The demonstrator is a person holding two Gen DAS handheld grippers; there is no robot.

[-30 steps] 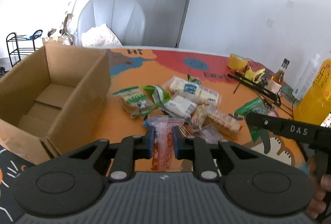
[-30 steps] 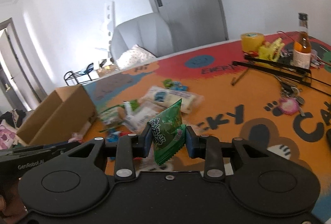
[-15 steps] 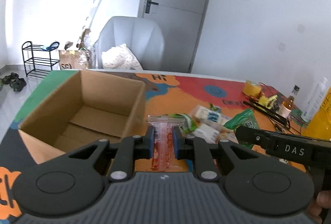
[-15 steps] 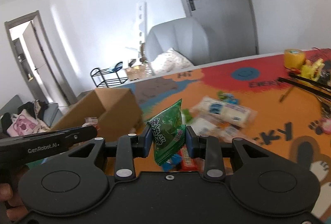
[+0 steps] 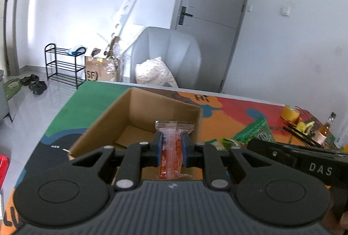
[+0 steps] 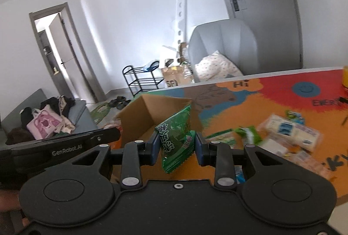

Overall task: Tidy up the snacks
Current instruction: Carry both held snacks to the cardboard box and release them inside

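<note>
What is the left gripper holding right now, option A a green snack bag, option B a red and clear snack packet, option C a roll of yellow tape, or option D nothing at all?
B: in the left wrist view the left gripper is clamped on a red and clear snack packet, in front of the open cardboard box.

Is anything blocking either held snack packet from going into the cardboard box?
Nothing visible does. The red packet and the green packet face the cardboard box, whose top is open with no lid or flap across it.
</note>
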